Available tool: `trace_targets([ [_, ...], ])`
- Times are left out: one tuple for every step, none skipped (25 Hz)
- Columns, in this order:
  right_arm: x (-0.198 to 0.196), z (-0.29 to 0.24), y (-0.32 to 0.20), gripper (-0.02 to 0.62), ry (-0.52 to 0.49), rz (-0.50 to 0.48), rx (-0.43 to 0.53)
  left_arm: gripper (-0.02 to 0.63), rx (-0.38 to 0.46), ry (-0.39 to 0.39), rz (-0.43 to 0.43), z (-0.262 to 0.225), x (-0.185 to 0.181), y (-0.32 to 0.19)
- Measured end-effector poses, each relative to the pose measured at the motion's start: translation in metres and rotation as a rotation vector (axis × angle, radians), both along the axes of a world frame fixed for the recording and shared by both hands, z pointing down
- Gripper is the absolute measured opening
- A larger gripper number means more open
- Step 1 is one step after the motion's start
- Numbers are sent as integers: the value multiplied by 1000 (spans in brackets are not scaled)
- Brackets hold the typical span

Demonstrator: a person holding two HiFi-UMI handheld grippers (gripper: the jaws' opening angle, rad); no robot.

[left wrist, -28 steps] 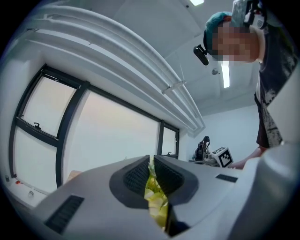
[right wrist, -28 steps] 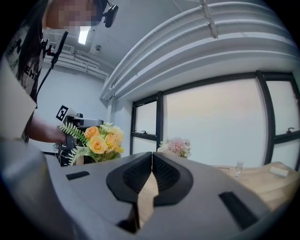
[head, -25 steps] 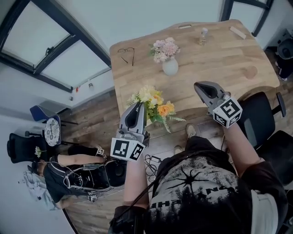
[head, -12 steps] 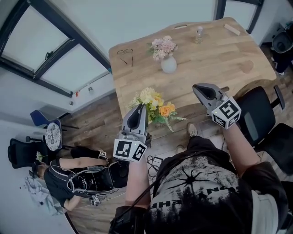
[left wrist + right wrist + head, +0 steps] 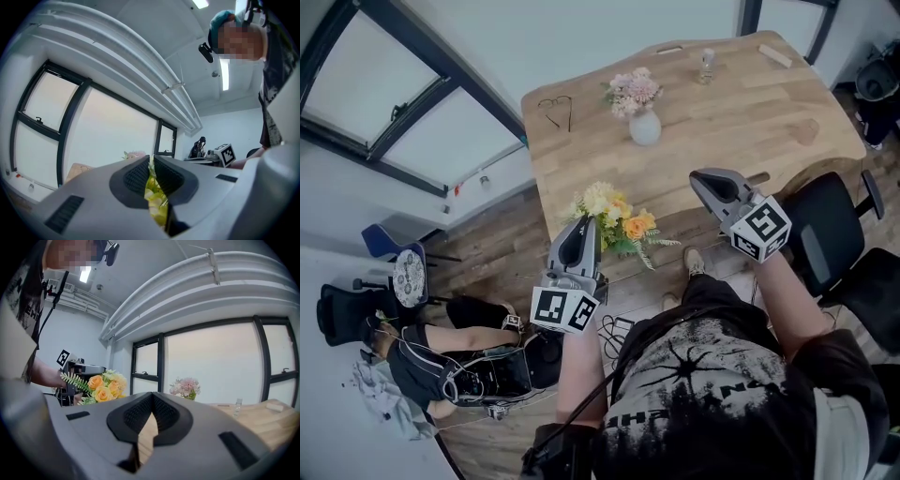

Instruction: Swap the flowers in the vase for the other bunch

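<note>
A white vase [image 5: 645, 127] with pink flowers [image 5: 633, 91] stands on the wooden table [image 5: 741, 112], toward its far left. My left gripper [image 5: 585, 219] is shut on the stems of a yellow and orange bunch [image 5: 617, 219], held level just off the table's near edge. In the left gripper view, yellow-green stems [image 5: 153, 190] are pinched between the left gripper's [image 5: 151, 161] pads. My right gripper [image 5: 699, 176] hovers over the near edge, shut and empty. From the right gripper [image 5: 153, 409] view, the bunch [image 5: 104, 384] shows at left and the pink flowers [image 5: 185, 386] straight ahead.
On the table lie a heart-shaped wire piece [image 5: 559, 111], a small bottle [image 5: 706, 64] and a wooden block [image 5: 774, 57]. A black chair [image 5: 836, 234] stands at the right. On the floor at lower left are a person [image 5: 441, 361] and gear.
The whole view has shifted slightly and both grippers have drifted a little. The left still holds the bunch; the right stays shut and empty.
</note>
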State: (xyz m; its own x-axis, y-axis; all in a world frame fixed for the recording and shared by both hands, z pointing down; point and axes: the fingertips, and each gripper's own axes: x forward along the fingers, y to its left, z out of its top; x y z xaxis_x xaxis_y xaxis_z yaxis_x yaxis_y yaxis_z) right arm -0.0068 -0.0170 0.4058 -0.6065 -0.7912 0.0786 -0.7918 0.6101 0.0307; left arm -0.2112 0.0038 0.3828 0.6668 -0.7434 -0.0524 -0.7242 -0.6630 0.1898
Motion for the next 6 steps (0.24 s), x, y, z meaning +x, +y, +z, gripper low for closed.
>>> trace_targets([
  [0, 0, -1, 15, -1, -1, 0, 37, -2, -1, -1, 0, 0, 0],
  [0, 1, -1, 15, -5, -1, -1, 37, -3, -2, -3, 1, -1, 0],
  [0, 3, -2, 15, -9, -2, -5, 37, -5, -4, -3, 1, -1, 0],
  [0, 5, -2, 15, -11, -2, -8, 37, -8, -6, -3, 2, -1, 1],
  [1, 6, -1, 15, -12, -2, -10, 38, -11, -7, -3, 3, 0, 1],
  [1, 7, -1, 15, -12, -2, -12, 37, -14, -8, -3, 4, 0, 2],
])
